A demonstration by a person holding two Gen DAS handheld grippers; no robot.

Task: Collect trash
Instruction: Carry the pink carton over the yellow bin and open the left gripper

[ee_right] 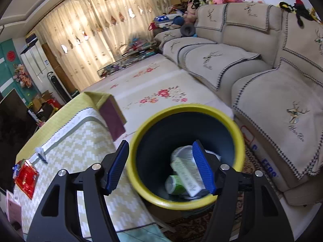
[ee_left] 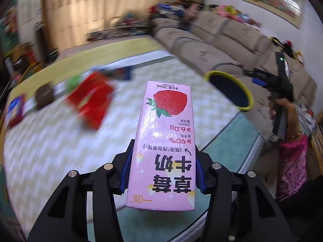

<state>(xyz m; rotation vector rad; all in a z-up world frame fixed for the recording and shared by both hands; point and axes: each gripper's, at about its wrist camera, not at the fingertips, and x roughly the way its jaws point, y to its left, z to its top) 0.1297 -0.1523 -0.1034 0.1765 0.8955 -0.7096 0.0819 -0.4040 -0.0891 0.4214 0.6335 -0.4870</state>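
My left gripper (ee_left: 161,169) is shut on a pink strawberry milk carton (ee_left: 165,141) and holds it above the table. The dark bin with a yellow rim (ee_left: 230,90) hangs in the air to the right of the carton, over the table's edge. In the right wrist view the bin (ee_right: 187,155) sits between my right gripper's blue pads (ee_right: 201,169), which clamp its near rim. The right gripper (ee_right: 160,167) holds the bin tilted. Inside lie a green can (ee_right: 175,185), a pale box (ee_right: 187,175) and a white cup (ee_right: 181,151).
A red packet (ee_left: 90,98), a brown block (ee_left: 44,96) and a blue packet (ee_left: 14,109) lie on the zigzag tablecloth (ee_left: 60,151). The red packet also shows in the right wrist view (ee_right: 26,177). A beige sofa (ee_right: 262,70) runs along the right. A floral rug (ee_right: 151,88) lies beyond the table.
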